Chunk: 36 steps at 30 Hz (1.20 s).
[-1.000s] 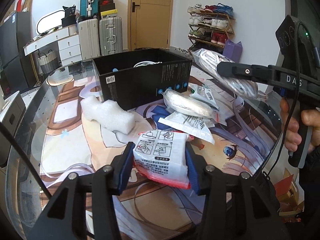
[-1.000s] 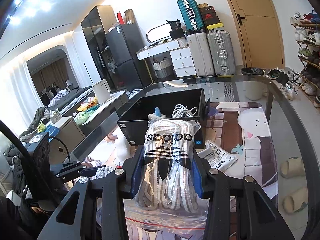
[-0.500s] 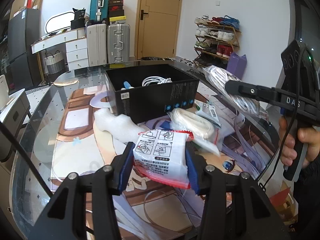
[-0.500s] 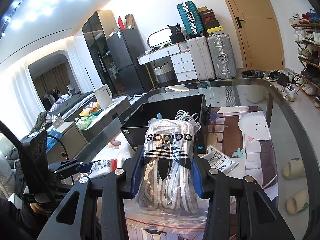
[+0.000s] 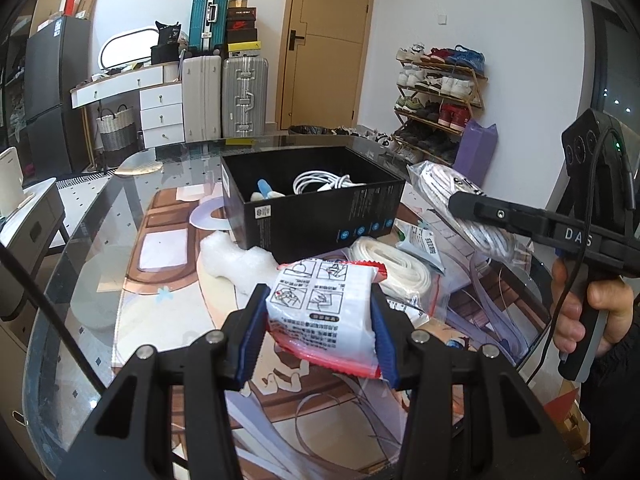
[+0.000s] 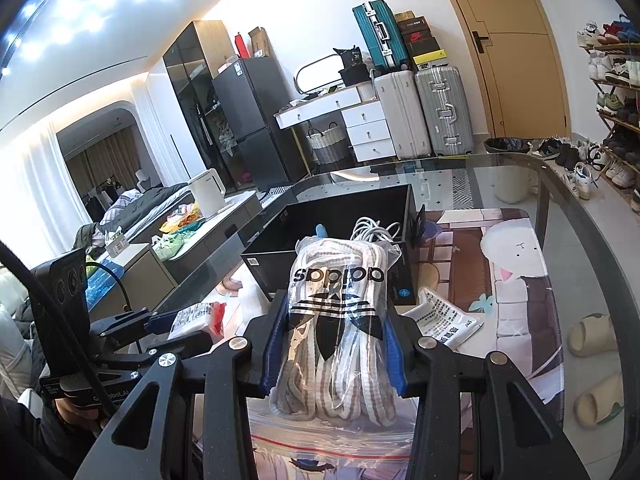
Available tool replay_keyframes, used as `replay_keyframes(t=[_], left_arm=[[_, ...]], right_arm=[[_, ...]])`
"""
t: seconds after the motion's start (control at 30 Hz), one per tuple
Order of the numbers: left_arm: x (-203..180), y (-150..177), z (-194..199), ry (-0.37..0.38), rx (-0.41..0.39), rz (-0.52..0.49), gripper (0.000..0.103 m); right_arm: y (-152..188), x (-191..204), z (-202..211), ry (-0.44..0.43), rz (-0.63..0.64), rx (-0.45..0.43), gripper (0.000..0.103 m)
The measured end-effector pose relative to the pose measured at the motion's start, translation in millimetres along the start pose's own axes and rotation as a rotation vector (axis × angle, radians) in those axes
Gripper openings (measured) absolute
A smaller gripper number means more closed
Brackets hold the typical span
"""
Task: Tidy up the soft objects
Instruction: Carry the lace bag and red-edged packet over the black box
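My left gripper [image 5: 318, 312] is shut on a white soft pack with red edges [image 5: 324, 312], held above the table in front of the open black box [image 5: 312, 200]. My right gripper [image 6: 336, 336] is shut on a clear adidas bag of striped laces [image 6: 340, 320], held above the table near the box [image 6: 332, 236]; it also shows at the right of the left wrist view [image 5: 460, 204]. The box holds a white cable [image 5: 320, 182] and a blue-tipped item [image 5: 264, 190].
On the glass table with a printed mat [image 5: 160, 280] lie a white foam piece [image 5: 232, 260], a bagged white roll [image 5: 392, 268] and flat white packets [image 6: 448, 316]. A zip bag [image 6: 332, 436] lies under the right gripper. Suitcases, drawers and a shoe rack stand behind.
Both grippers have risen with their loads, so the box's inside shows more. The left gripper has also moved nearer the box. Both grips are unchanged.
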<state>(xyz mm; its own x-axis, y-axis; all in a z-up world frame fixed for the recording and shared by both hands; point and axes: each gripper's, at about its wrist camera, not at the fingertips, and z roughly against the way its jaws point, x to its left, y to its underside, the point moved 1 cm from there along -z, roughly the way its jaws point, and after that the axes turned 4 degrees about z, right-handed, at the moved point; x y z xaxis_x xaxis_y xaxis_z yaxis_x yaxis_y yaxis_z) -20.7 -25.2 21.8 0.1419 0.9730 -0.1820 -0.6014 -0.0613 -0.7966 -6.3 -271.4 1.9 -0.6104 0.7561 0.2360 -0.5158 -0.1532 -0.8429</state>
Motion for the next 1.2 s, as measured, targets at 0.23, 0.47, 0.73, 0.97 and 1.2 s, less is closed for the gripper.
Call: replay_keyframes(t=[0.23,0.47,0.73,0.97,1.2], left_arm=[[1.2,-13.4,5.6,-0.014,-0.033,0.006,0.047],[10.3,-35.7,6.6,-0.009,-0.071,0.035,0.047],[29.2,-58.2,3.7,-0.044,-0.097,0.086,0.047],[41.1,-65.8,-3.4,-0.071,-0.102,0.116,0.047],[46.8,-72.0,-10.3,-0.089,-0.097,0.118,0.047]], right_arm=[[-3.6,9.4,2.0,-0.006,0.019,-0.014,0.042],[-13.2,15.0,6.8,0.0,0.024,-0.017,0.042],[-33.1,19.5,3.8,0.031,0.037,-0.001,0.042],[-49.7,25.9,-5.8,0.045,0.041,0.011,0.042],[-68.0,26.3,-21.0,0.034,0.028,0.029,0.042]])
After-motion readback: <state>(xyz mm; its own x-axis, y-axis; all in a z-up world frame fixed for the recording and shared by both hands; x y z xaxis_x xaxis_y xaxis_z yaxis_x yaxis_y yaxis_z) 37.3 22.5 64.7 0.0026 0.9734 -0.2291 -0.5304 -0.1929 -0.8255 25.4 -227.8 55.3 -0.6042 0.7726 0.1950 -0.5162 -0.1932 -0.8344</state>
